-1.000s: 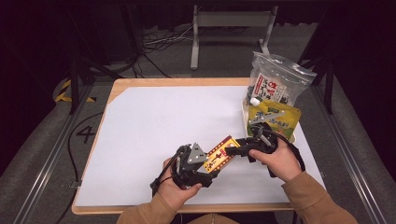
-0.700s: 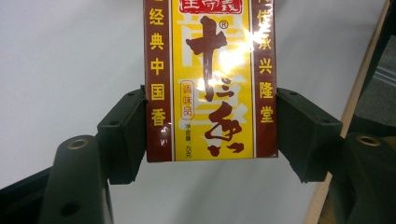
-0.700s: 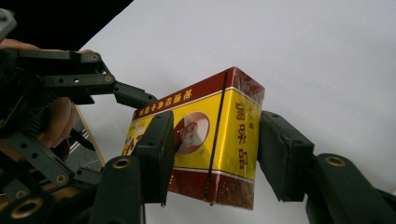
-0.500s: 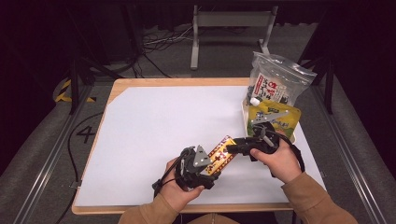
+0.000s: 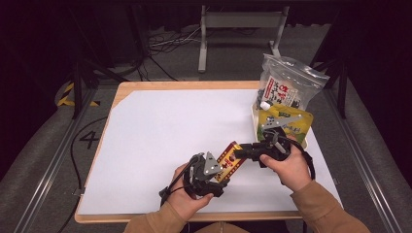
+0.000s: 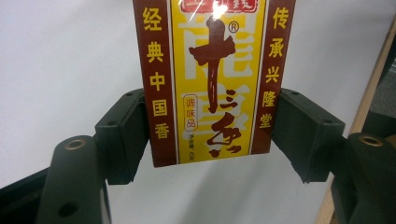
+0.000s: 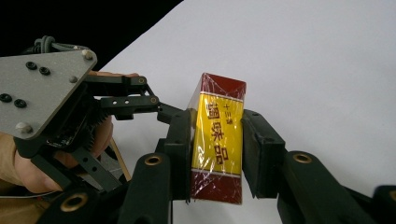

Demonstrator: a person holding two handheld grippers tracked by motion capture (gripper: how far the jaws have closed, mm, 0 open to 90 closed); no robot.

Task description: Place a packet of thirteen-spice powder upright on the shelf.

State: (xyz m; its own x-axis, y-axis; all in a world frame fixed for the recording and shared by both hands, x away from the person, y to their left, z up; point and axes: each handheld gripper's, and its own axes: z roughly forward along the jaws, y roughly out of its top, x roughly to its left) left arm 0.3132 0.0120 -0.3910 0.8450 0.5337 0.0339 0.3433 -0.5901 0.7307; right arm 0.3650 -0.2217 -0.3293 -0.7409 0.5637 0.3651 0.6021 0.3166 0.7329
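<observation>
You held the red-and-yellow cellophane-wrapped box (image 6: 211,79) pinched between your left gripper (image 6: 211,135) fingers, while your right gripper (image 7: 215,154) fingers, just closing, apparently clamped its other end.

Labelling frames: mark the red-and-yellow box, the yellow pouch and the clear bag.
red-and-yellow box (image 6: 212,79), left gripper view, yellow front panel.
yellow pouch (image 5: 291,122), high view, upper face.
clear bag (image 5: 286,82), high view, printed label area.

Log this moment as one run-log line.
left gripper: shut on spice box | right gripper: jaws just closing on the box's narrow sides | box above white table
</observation>
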